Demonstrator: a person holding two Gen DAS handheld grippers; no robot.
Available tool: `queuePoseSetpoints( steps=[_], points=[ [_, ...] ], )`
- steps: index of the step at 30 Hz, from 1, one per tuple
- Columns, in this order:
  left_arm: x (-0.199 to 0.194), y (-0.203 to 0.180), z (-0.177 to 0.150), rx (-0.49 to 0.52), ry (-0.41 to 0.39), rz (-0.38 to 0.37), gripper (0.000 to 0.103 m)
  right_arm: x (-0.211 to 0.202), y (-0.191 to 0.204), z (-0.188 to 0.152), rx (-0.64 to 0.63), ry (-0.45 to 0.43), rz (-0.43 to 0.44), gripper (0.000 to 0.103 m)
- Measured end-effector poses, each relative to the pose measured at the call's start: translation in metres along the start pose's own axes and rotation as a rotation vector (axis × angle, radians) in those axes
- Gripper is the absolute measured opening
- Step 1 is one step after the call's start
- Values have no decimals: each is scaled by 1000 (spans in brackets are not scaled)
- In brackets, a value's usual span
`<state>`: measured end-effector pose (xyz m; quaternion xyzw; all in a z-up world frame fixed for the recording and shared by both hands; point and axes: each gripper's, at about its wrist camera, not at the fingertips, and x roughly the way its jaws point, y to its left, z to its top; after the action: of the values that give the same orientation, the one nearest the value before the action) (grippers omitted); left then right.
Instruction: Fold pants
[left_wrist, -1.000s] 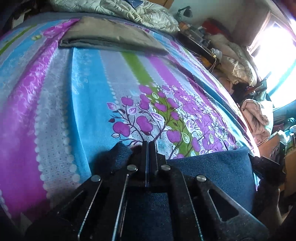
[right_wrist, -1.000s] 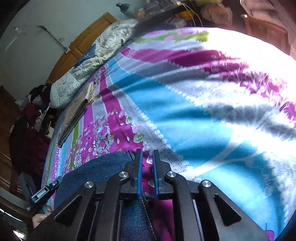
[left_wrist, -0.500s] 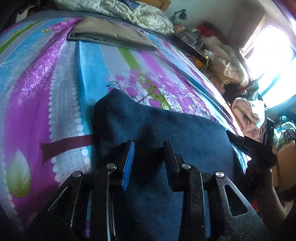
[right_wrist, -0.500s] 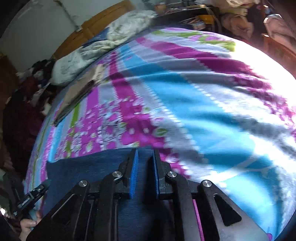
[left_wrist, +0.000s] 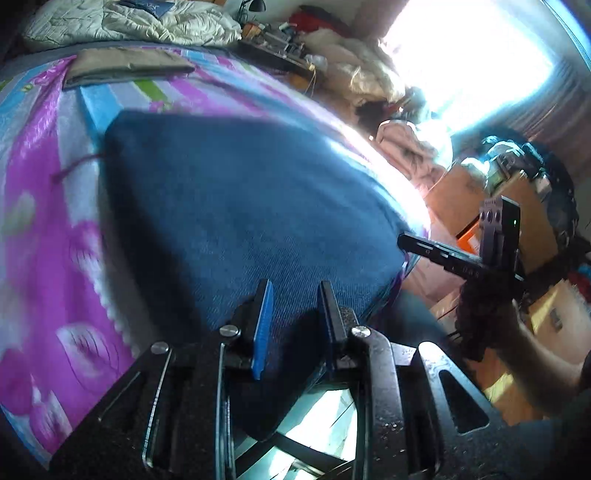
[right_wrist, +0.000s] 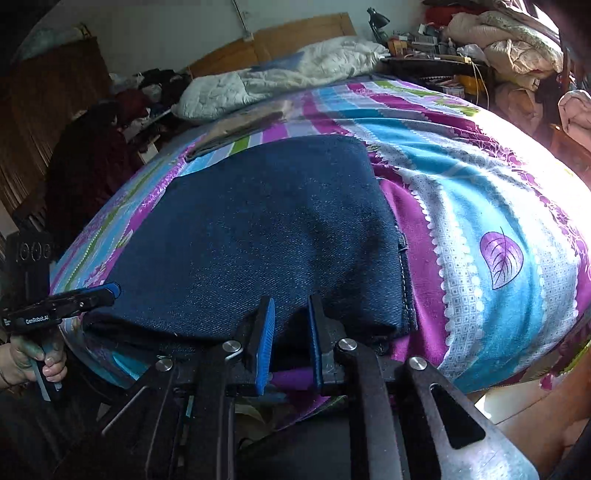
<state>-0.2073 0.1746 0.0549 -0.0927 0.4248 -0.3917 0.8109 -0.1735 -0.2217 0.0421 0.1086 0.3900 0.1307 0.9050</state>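
Note:
The dark blue denim pants (left_wrist: 236, 206) lie folded in a flat rectangle on the striped floral bedsheet (left_wrist: 48, 206), near the bed's front edge. My left gripper (left_wrist: 295, 291) is open just short of their near edge, with nothing between its fingers. In the right wrist view the pants (right_wrist: 258, 229) fill the middle, and my right gripper (right_wrist: 290, 308) stands open at their near hem, holding nothing. Each gripper shows in the other's view: the right gripper (left_wrist: 410, 240) at the pants' right corner, the left gripper (right_wrist: 107, 291) at their left corner, held by a hand (right_wrist: 33, 362).
A folded beige garment (right_wrist: 240, 125) lies further up the bed, with a white quilt (right_wrist: 280, 77) against the wooden headboard (right_wrist: 288, 33). Cluttered furniture and piled clothes (left_wrist: 406, 147) stand beside the bed under a bright window. The floor (right_wrist: 517, 402) shows below the front edge.
Both grippers have opened and let go of the pants, then drawn back toward the bed's front edge. The pants now rest folded over on the sheet.

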Motion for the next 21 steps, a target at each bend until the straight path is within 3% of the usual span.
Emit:
queuePoseSetpoints(
  steps=[1,2,3,5,6,7,9,12,15,18,21],
  points=[
    [1,14,0,-31,-34,-8,1,-2,-1,3,7,9,2,14],
    [2,24,5,-82,-29,-17,0,-5,-1,9,13,18,1,15],
    [3,34,15,-137,-14,-39,0,-11,-1,14,20,2,-7,21],
    [-7,33,27,-110,-53,17,15,-24,-7,24,48,-48,-1,32],
    [-11,30,25,-87,-63,16,30,-28,-13,27,71,-62,9,43],
    [-10,30,21,-80,-54,16,37,-30,-20,28,88,-73,2,46],
    [-2,31,4,-84,16,26,37,-30,-32,32,100,-68,-18,47],
    [-10,43,2,-186,3,-4,36,-25,-45,43,76,-31,36,52],
    [-24,52,31,-228,-39,-20,44,-9,-52,57,27,18,77,65],
    [-23,54,58,-218,-42,-43,54,12,-66,70,53,70,127,65],
    [3,73,73,-276,30,-75,55,37,-79,75,99,138,190,65]
  ],
)
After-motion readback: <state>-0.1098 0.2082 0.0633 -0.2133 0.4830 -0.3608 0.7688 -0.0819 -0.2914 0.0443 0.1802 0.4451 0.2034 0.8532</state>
